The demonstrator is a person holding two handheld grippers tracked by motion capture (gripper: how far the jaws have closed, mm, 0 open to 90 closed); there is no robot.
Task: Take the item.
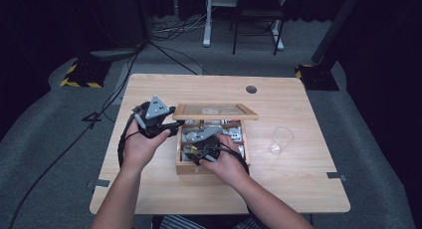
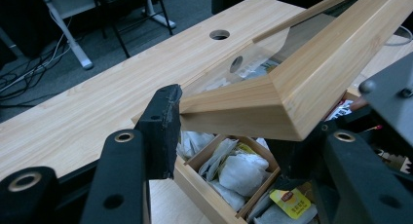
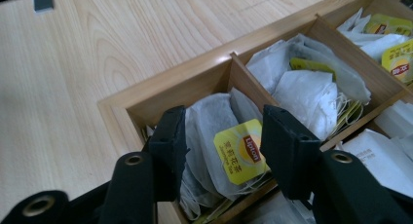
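A wooden tea box (image 1: 211, 168) sits mid-table with its glass-paned lid (image 1: 215, 111) raised. My left gripper (image 1: 174, 120) is shut on the lid's left front corner (image 2: 292, 87) and holds it up, with one jaw on either face of the frame. My right gripper (image 1: 191, 152) reaches down into the box's near-left compartment (image 3: 180, 90). Its jaws stand open on either side of a white tea bag with a yellow Lipton tag (image 3: 241, 153). Several more tea bags (image 3: 311, 83) fill the neighbouring compartments.
A clear plastic cup (image 1: 281, 139) stands on the table to the right of the box. A round cable hole (image 1: 251, 89) lies near the table's far edge. Desk legs and cables are on the floor beyond.
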